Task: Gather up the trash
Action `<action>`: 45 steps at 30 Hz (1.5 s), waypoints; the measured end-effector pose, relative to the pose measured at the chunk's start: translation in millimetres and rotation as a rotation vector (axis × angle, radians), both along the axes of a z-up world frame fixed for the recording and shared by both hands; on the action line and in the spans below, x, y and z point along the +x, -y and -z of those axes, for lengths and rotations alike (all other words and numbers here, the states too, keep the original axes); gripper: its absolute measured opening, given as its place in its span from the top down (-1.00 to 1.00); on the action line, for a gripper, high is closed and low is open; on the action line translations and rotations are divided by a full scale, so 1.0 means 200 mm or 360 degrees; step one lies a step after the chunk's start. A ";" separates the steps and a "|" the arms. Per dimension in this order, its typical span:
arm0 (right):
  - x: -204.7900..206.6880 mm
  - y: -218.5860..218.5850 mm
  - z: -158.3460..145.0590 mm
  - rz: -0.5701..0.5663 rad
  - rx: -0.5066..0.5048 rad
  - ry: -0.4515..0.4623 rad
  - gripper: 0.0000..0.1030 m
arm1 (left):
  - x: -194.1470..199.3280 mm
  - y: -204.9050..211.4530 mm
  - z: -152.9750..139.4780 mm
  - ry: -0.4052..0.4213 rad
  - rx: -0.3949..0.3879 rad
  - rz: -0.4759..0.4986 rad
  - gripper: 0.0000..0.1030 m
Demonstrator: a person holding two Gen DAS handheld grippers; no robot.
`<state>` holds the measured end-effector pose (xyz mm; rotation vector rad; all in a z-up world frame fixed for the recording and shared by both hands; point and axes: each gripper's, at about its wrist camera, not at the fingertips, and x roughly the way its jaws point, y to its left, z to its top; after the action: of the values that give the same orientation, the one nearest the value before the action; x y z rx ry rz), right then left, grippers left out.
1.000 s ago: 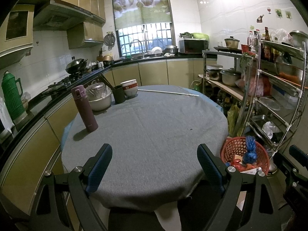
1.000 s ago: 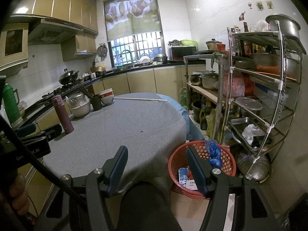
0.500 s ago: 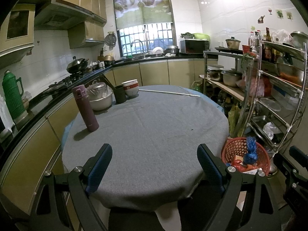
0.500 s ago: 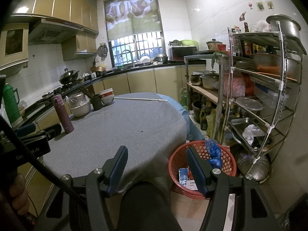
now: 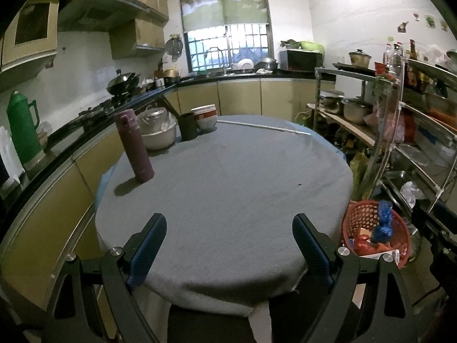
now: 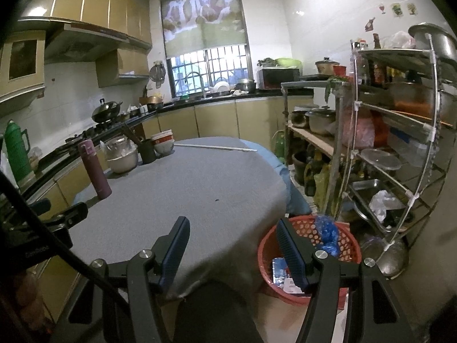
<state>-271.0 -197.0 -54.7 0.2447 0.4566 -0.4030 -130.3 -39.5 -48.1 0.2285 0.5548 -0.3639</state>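
Note:
A red mesh basket (image 5: 367, 217) (image 6: 347, 250) stands on the floor right of the round table (image 5: 228, 183) (image 6: 182, 191). It holds a crumpled blue wrapper (image 5: 382, 223) (image 6: 327, 233) and other trash, red and white pieces. My left gripper (image 5: 228, 245) is open and empty above the table's near edge. My right gripper (image 6: 231, 245) is open and empty above the table's right edge, beside the basket. The grey cloth carries only a tiny dark speck (image 5: 299, 184).
A purple flask (image 5: 134, 145), a white bowl (image 5: 158, 137), a dark cup (image 5: 188, 125) and stacked bowls (image 5: 205, 115) stand at the table's far left. A white rod (image 5: 262, 127) lies at the far edge. A metal rack (image 6: 400, 148) of pots stands right; counters run left.

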 end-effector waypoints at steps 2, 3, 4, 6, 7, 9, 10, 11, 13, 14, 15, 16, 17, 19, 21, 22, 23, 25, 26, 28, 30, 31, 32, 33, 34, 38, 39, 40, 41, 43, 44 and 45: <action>0.02 0.00 0.00 -0.0015 -0.0005 -0.0006 -0.29 | 0.02 -0.01 0.00 -0.0013 -0.0005 -0.0023 -0.75; 0.04 0.00 -0.01 -0.0025 -0.0009 -0.0007 -0.29 | 0.04 -0.02 0.01 -0.0018 -0.0009 -0.0035 -0.75; 0.05 0.00 -0.01 -0.0032 -0.0011 -0.0008 -0.29 | 0.05 -0.03 0.01 -0.0023 -0.0011 -0.0046 -0.75; 0.09 0.00 -0.02 -0.0056 -0.0008 -0.0013 -0.29 | 0.08 -0.04 0.01 -0.0031 -0.0016 -0.0079 -0.75; 0.11 0.00 -0.02 -0.0064 -0.0006 -0.0013 -0.29 | 0.09 -0.05 0.00 -0.0035 -0.0019 -0.0093 -0.75; 0.16 0.00 -0.03 -0.0089 0.0001 -0.0011 -0.29 | 0.13 -0.08 0.00 -0.0040 -0.0025 -0.0132 -0.75; 0.17 0.00 -0.03 -0.0099 0.0003 -0.0009 -0.29 | 0.14 -0.09 -0.01 -0.0042 -0.0027 -0.0151 -0.75; 0.19 0.00 -0.04 -0.0110 0.0006 -0.0006 -0.29 | 0.16 -0.10 -0.01 -0.0043 -0.0028 -0.0166 -0.75; 0.23 0.00 -0.05 -0.0136 0.0013 -0.0001 -0.29 | 0.20 -0.13 -0.03 -0.0049 -0.0035 -0.0213 -0.75; 0.24 0.00 -0.05 -0.0147 0.0017 0.0001 -0.29 | 0.22 -0.14 -0.03 -0.0052 -0.0037 -0.0233 -0.75; 0.27 0.00 -0.05 -0.0162 0.0021 0.0005 -0.29 | 0.23 -0.15 -0.04 -0.0054 -0.0039 -0.0250 -0.75; 0.29 -0.01 -0.06 -0.0171 0.0022 0.0006 -0.29 | 0.25 -0.16 -0.04 -0.0054 -0.0038 -0.0266 -0.75; 0.31 -0.01 -0.06 -0.0182 0.0026 0.0007 -0.29 | 0.26 -0.17 -0.05 -0.0051 -0.0037 -0.0284 -0.75; 0.35 -0.01 -0.06 -0.0208 0.0043 0.0008 -0.29 | 0.29 -0.18 -0.05 -0.0049 -0.0032 -0.0314 -0.75; 0.39 -0.01 -0.07 -0.0240 0.0057 0.0013 -0.29 | 0.31 -0.19 -0.06 -0.0054 -0.0028 -0.0341 -0.75; 0.41 -0.02 -0.07 -0.0252 0.0059 0.0013 -0.29 | 0.32 -0.19 -0.06 -0.0057 -0.0026 -0.0350 -0.75; 0.44 -0.02 -0.07 -0.0267 0.0062 0.0013 -0.29 | 0.34 -0.19 -0.06 -0.0061 -0.0021 -0.0360 -0.75; 0.48 -0.03 -0.07 -0.0301 0.0076 0.0012 -0.29 | 0.36 -0.19 -0.06 -0.0063 -0.0013 -0.0377 -0.75; 0.50 -0.04 -0.07 -0.0315 0.0083 0.0010 -0.29 | 0.37 -0.19 -0.07 -0.0065 -0.0009 -0.0386 -0.75; 0.54 -0.05 -0.06 -0.0337 0.0090 0.0011 -0.29 | 0.39 -0.19 -0.07 -0.0066 -0.0003 -0.0401 -0.75; 0.56 -0.06 -0.06 -0.0353 0.0085 0.0012 -0.29 | 0.41 -0.19 -0.08 -0.0067 0.0001 -0.0411 -0.75; 0.57 -0.06 -0.06 -0.0357 0.0083 0.0012 -0.29 | 0.41 -0.19 -0.08 -0.0063 0.0002 -0.0416 -0.75; 0.58 -0.06 -0.06 -0.0358 0.0080 0.0013 -0.29 | 0.41 -0.19 -0.08 -0.0060 0.0003 -0.0420 -0.75; 0.59 -0.05 -0.05 -0.0356 0.0081 0.0016 -0.29 | 0.41 -0.19 -0.09 -0.0059 0.0003 -0.0421 -0.75; 0.59 -0.05 -0.05 -0.0354 0.0084 0.0018 -0.29 | 0.41 -0.19 -0.09 -0.0057 0.0002 -0.0422 -0.75; 0.59 -0.03 -0.04 -0.0348 0.0112 0.0012 -0.29 | 0.40 -0.18 -0.10 -0.0045 0.0008 -0.0416 -0.75; 0.59 -0.03 -0.04 -0.0346 0.0117 0.0011 -0.29 | 0.40 -0.18 -0.10 -0.0041 0.0006 -0.0416 -0.75; 0.59 -0.03 -0.04 -0.0347 0.0118 0.0009 -0.29 | 0.40 -0.18 -0.10 -0.0040 0.0004 -0.0413 -0.75; 0.59 -0.03 -0.04 -0.0350 0.0118 0.0008 -0.29 | 0.40 -0.18 -0.11 -0.0039 0.0001 -0.0411 -0.75; 0.59 -0.03 -0.05 -0.0356 0.0111 0.0008 -0.29 | 0.40 -0.18 -0.11 -0.0034 -0.0003 -0.0411 -0.75; 0.59 -0.04 -0.05 -0.0359 0.0108 0.0010 -0.29 | 0.40 -0.18 -0.12 -0.0033 -0.0005 -0.0409 -0.75; 0.59 -0.04 -0.05 -0.0362 0.0108 0.0012 -0.29 | 0.39 -0.18 -0.12 -0.0032 -0.0007 -0.0410 -0.75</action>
<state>-153.1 -188.3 -44.3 0.2569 0.4857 -0.1643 -51.5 -3.8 -24.6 0.1472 0.5956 -0.1178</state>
